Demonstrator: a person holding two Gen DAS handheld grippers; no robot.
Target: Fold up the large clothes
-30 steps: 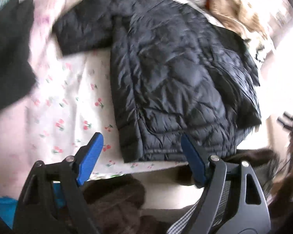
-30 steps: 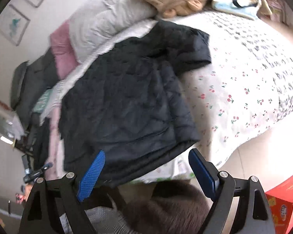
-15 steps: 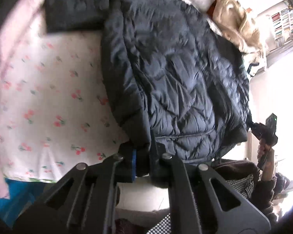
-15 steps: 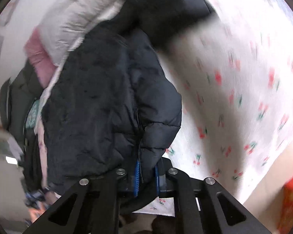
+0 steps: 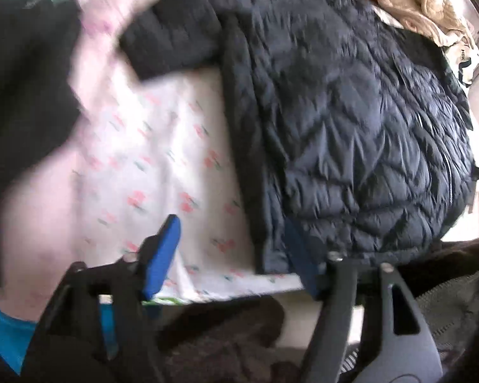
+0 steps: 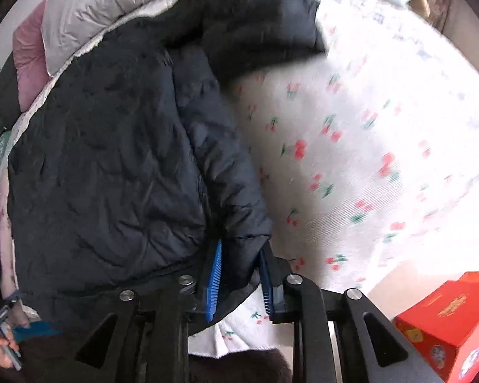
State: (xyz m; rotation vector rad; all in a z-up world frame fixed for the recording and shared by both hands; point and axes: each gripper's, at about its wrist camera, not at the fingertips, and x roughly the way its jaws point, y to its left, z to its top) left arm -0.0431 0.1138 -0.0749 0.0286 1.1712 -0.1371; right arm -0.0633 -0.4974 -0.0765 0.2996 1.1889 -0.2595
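Observation:
A black quilted puffer jacket (image 5: pixel 351 127) lies spread on a white cherry-print bed sheet (image 5: pixel 159 159), one sleeve stretched out to the side. My left gripper (image 5: pixel 231 255) hovers over the jacket's lower hem corner. Its jaws are opening wide and the blue pads are off the cloth, with the corner next to the right pad. In the right wrist view the jacket (image 6: pixel 111 159) fills the left half. My right gripper (image 6: pixel 239 279) sits on the other hem corner. Its jaws are opening a little, with puffy fabric still filling the gap between the pads.
A grey pillow (image 6: pixel 95 9) and a pink one (image 6: pixel 28 57) lie behind the jacket. A beige plush heap (image 5: pixel 424 9) sits at the head of the bed. A red box (image 6: pixel 447 319) stands on the floor by the bed's edge. Dark clothing (image 5: pixel 22 79) lies at the left.
Both grippers, open a second ago, came down and shut on the jacket's hem corners. Since then the left has opened wide off the hem and the right has widened slightly.

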